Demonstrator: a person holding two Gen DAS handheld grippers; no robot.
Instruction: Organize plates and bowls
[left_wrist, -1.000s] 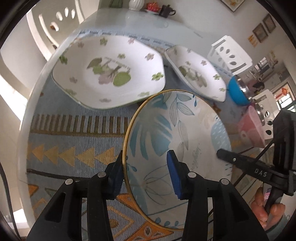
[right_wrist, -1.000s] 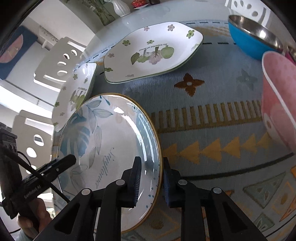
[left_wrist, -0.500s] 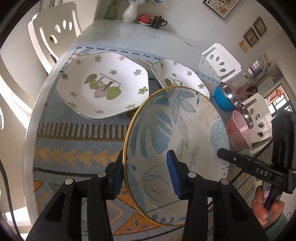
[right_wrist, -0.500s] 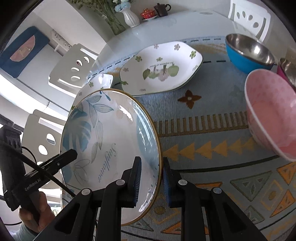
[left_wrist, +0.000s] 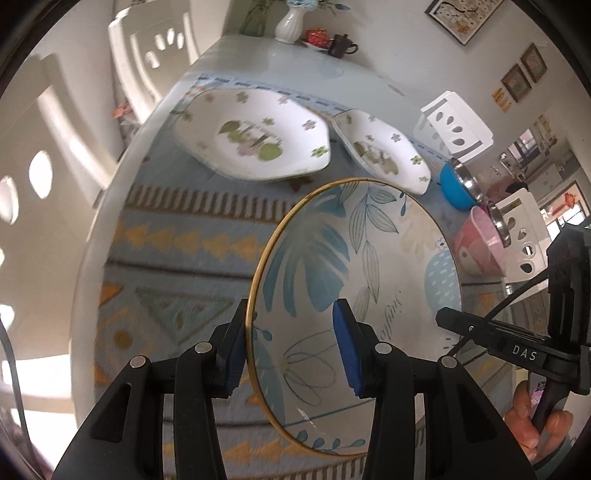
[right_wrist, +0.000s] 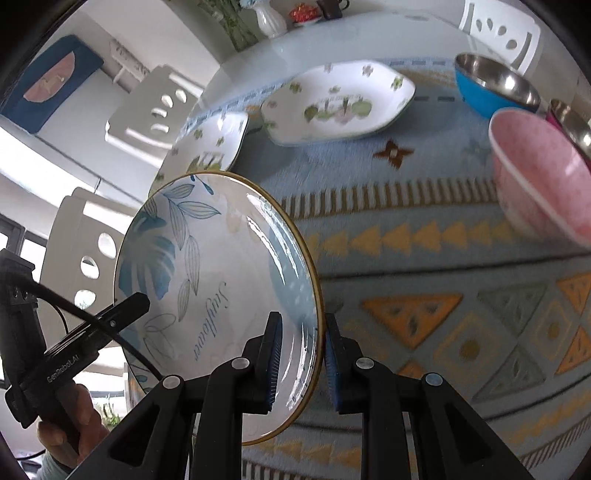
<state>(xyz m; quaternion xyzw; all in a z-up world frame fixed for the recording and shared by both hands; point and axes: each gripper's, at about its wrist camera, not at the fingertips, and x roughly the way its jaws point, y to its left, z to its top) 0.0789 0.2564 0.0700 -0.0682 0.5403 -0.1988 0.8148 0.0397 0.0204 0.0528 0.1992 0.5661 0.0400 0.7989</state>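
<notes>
A round plate with blue leaves and a gold rim (left_wrist: 369, 266) hangs tilted above the patterned mat, held from both sides. My left gripper (left_wrist: 290, 347) is shut on its near-left rim, one pad behind the plate and the blue pad on its face. In the right wrist view the same plate (right_wrist: 207, 266) stands on edge, and my right gripper (right_wrist: 303, 354) is shut on its right rim. Each view also shows the other gripper, held in a hand, at the plate's far side.
On the mat (left_wrist: 177, 236) lie a large white floral plate (left_wrist: 255, 144), a smaller floral dish (left_wrist: 384, 151), a blue steel-lined bowl (left_wrist: 456, 186) and a pink bowl (left_wrist: 480, 251). White chairs (left_wrist: 155, 48) ring the table. A vase (left_wrist: 290, 24) and teapot (left_wrist: 341, 44) stand at the far end.
Both grippers have risen and drawn back with the plate between them. The white dishes and bowls now look smaller and farther off, and more of the mat shows.
</notes>
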